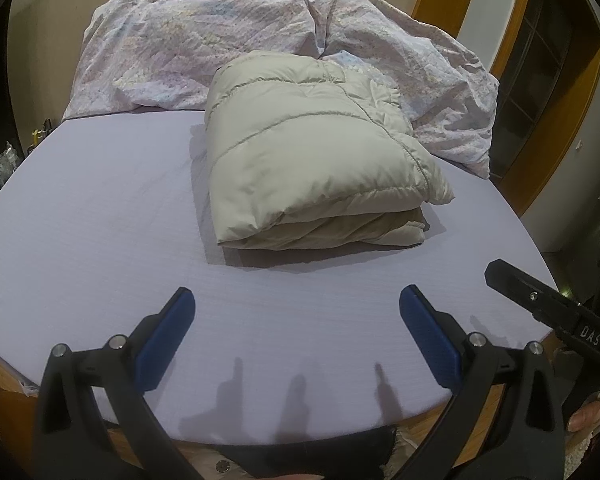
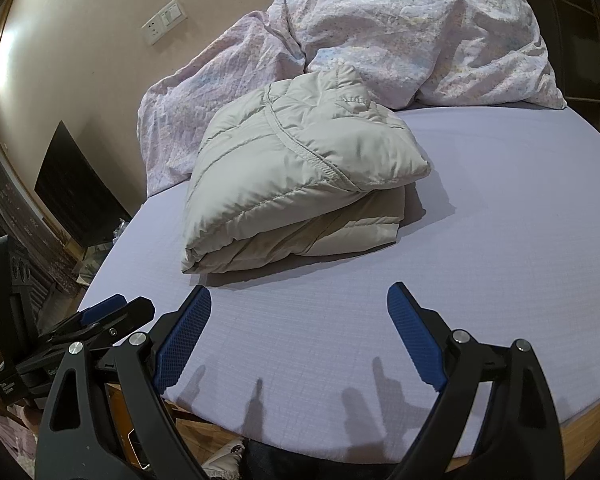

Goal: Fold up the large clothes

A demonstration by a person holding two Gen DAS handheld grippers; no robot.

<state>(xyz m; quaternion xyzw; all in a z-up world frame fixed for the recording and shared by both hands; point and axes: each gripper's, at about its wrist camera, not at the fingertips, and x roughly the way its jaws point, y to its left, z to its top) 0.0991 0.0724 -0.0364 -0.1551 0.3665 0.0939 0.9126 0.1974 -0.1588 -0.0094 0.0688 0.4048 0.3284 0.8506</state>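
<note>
A beige puffer jacket (image 1: pixel 312 152) lies folded into a thick bundle on the lilac bed sheet (image 1: pixel 100 232). It also shows in the right wrist view (image 2: pixel 296 172). My left gripper (image 1: pixel 298 300) is open and empty, held over the sheet near the bed's front edge, well short of the jacket. My right gripper (image 2: pixel 299 300) is open and empty too, over the front of the bed, apart from the jacket. The right gripper's finger shows at the left wrist view's right edge (image 1: pixel 540 300). The left gripper shows at the right wrist view's lower left (image 2: pixel 100 316).
A crumpled floral duvet (image 1: pixel 220 40) is heaped at the head of the bed, behind the jacket (image 2: pixel 400 32). A wooden bed frame (image 2: pixel 580 428) rims the mattress. A wall with a socket (image 2: pixel 164 20) stands to the left; wooden shelving (image 1: pixel 540 80) to the right.
</note>
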